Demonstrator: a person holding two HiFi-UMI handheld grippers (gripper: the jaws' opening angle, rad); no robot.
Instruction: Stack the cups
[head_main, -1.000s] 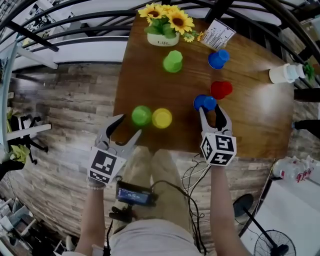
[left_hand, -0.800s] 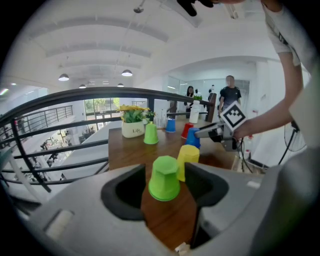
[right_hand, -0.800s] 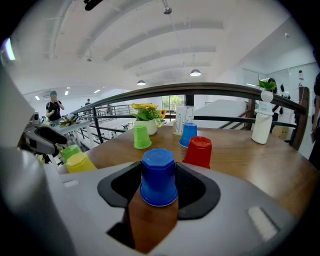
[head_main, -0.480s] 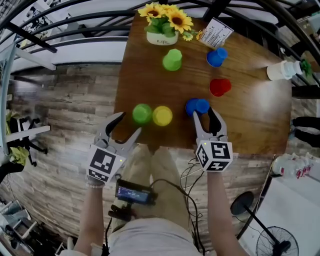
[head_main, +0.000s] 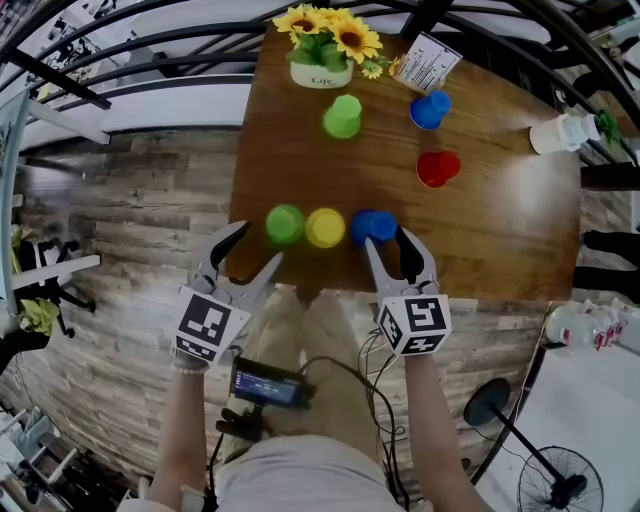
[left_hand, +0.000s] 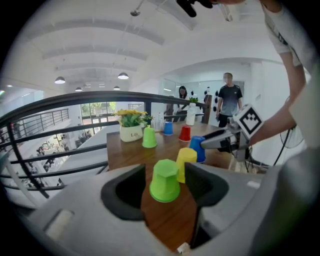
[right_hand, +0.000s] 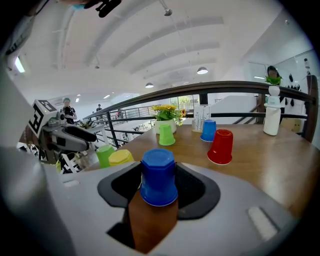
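Note:
Several upside-down plastic cups stand on the brown table (head_main: 500, 240). My right gripper (head_main: 388, 240) is shut on a blue cup (head_main: 373, 226) (right_hand: 158, 177), close to the right of a yellow cup (head_main: 325, 228) (right_hand: 120, 157). Left of the yellow one stands a green cup (head_main: 285, 225) (left_hand: 165, 181). My left gripper (head_main: 255, 250) is open at the table's near edge, and that green cup sits just beyond its fingertips. Farther back stand a red cup (head_main: 438, 168) (right_hand: 220, 147), a second blue cup (head_main: 430, 110) and a second green cup (head_main: 342, 117).
A white pot of sunflowers (head_main: 320, 75) and a printed card (head_main: 428, 62) stand at the table's far edge. A white bottle (head_main: 560, 132) is at the far right. A black railing (right_hand: 215, 89) runs behind the table. People stand in the background of the left gripper view.
My right gripper has carried the blue cup leftward and nearer, from beside the red cup to beside the yellow cup. The left gripper has stayed put.

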